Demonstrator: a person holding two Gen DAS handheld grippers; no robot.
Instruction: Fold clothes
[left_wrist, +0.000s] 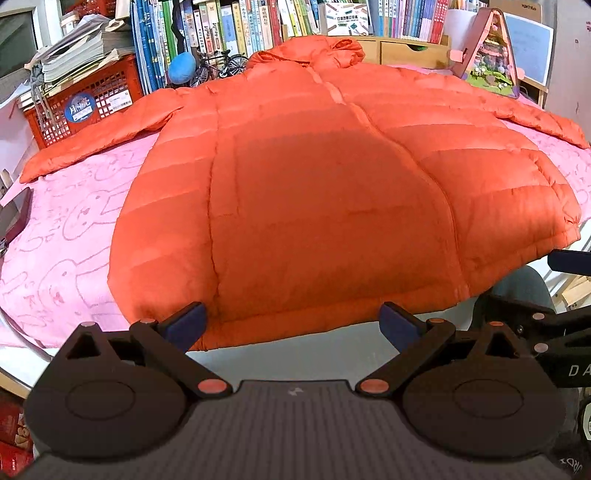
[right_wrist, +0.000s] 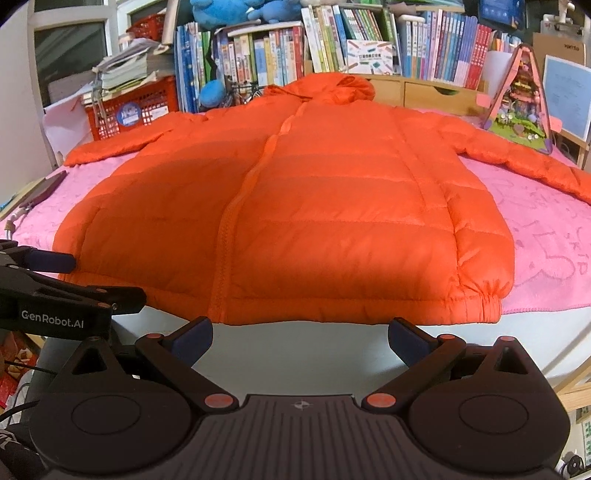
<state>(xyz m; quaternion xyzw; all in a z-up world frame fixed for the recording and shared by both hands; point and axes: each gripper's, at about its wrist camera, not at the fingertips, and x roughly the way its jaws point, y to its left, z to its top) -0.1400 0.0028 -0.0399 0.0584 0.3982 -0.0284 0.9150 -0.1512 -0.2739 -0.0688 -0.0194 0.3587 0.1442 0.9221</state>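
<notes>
Hovering wide open and empty, both tools (left_wrist: 291, 321) (right_wrist: 300, 338) face the orange jacket (left_wrist: 332, 192).

The jacket (left_wrist: 332, 192) lies flat on the towel (left_wrist: 66, 229), books (left_wrist: 229, 29) behind.

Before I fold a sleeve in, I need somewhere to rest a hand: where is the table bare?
Pink towel shows between the orange jacket's body and each sleeve. A white table strip runs bare along the hem. The back is crowded: red crate, books, toy house. Left gripper and right gripper are open.
</notes>
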